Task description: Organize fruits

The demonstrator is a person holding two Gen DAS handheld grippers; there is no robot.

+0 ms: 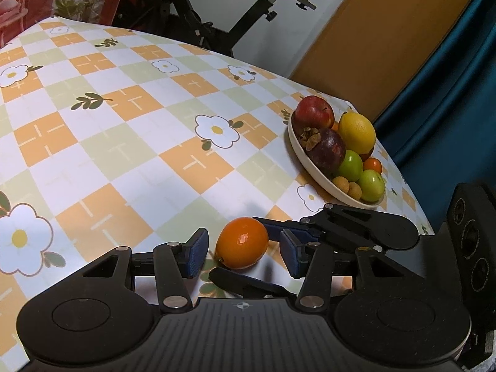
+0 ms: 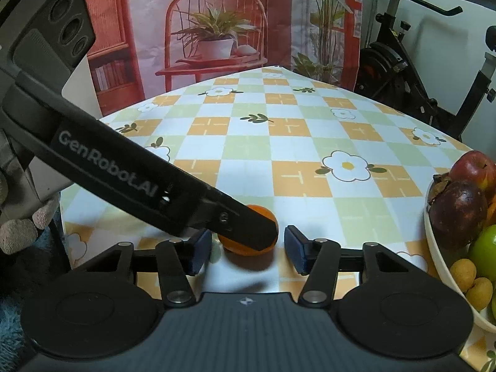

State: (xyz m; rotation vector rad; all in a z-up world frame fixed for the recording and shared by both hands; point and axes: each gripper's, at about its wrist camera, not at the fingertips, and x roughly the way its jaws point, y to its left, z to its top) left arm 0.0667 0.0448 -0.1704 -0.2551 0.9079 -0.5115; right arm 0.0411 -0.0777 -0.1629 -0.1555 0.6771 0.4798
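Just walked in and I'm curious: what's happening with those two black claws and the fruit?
A person is tidying fruit with two hand-held grippers. One orange lies loose on the checked tablecloth. The left gripper and right gripper both sit open around it, neither squeezing yet. The bowl nearby already holds apples, a lemon and other fruit.

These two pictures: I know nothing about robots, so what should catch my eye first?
A lone orange lies on the flowered tablecloth, with both grippers closing in on it, jaws open: the left gripper brackets it while the right gripper faces it from another side. Off to the side sits a white bowl heaped with fruit, topped by a red apple and a lemon.
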